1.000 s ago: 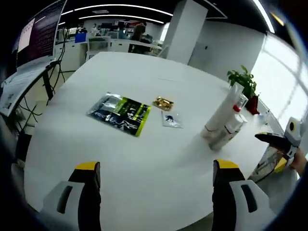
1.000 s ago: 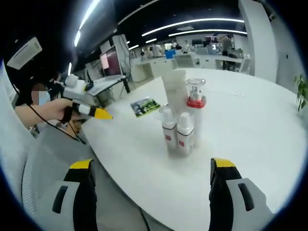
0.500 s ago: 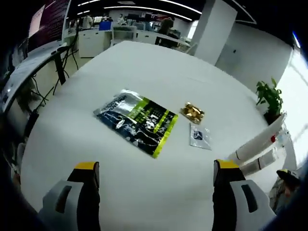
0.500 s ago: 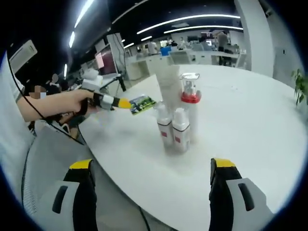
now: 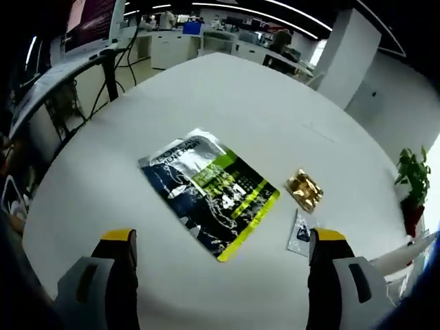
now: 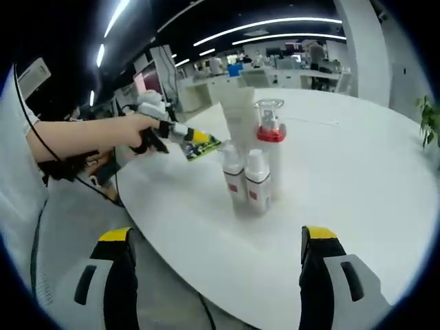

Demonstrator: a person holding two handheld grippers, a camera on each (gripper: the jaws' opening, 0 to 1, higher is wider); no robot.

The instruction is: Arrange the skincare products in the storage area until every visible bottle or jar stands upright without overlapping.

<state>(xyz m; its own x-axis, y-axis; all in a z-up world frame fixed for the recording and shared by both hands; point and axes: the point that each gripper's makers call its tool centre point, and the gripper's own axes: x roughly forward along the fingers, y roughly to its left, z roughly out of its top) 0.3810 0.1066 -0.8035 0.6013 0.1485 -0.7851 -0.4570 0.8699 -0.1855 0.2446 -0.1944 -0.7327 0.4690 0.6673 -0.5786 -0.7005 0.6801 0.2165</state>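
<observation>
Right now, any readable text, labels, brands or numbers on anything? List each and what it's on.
None can be read.
Pouch: white print on black and green, too blurred.
Sachet: dark mark, too small.
Small bottles: red labels, no legible text.
Monitor: screen text too small.

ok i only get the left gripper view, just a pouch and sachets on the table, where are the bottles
observer: in the right gripper view, two small white bottles stand upright side by side near the table edge
operator: anything else with them
observer: a taller pump bottle with a red collar stands upright just behind them, next to a white tube
operator: and where's my left tool from there
observer: the left tool hangs over the green pouch, left of the bottles in that view
</observation>
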